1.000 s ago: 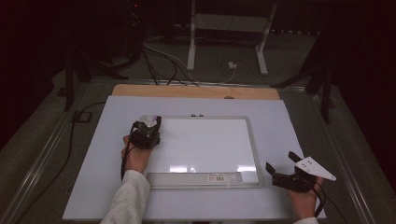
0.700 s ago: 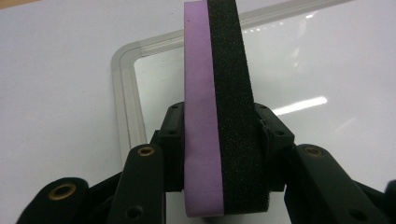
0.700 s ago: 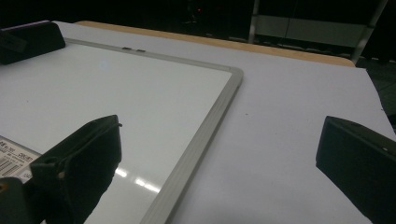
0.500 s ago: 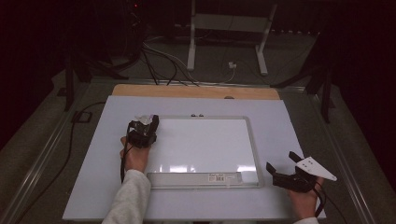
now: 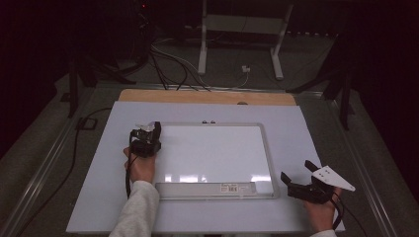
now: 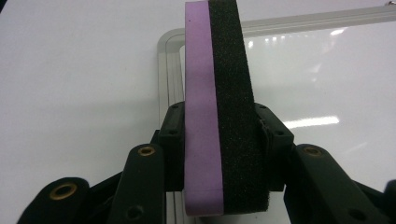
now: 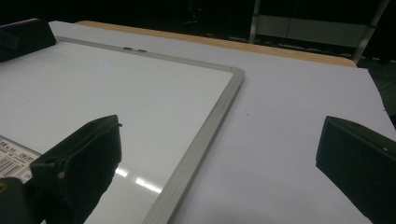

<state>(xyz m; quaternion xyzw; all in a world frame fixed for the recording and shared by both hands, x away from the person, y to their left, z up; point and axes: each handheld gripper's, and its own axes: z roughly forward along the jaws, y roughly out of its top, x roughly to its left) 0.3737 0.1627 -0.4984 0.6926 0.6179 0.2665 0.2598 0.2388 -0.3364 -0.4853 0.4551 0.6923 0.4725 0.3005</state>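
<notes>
High view first, at the near edge: the right tongs (image 5: 295,180) are held in a hand at the near right of the bench (image 5: 94,187), just off the near right corner of the whiteboard (image 5: 212,153), with their jaws spread wide and nothing between them. From the right gripper view the same wide gap is seen, with the board's grey frame (image 7: 205,135) running between the two black jaws and bare bench sheet under the right one. A barcode label (image 5: 230,187) is seen on the tray along the board's near edge. Farther in, at the left, the left tongs (image 5: 150,129) are held over the board's far left corner. In the left gripper view an eraser (image 6: 219,116) is clamped between the jaws, standing on edge, its purple foam to the left and its black felt to the right, above the rounded corner of the frame. Beyond the sheet a strip of wooden benchtop (image 5: 207,97) is seen, and beyond that cables (image 5: 168,64) on the floor.
</notes>
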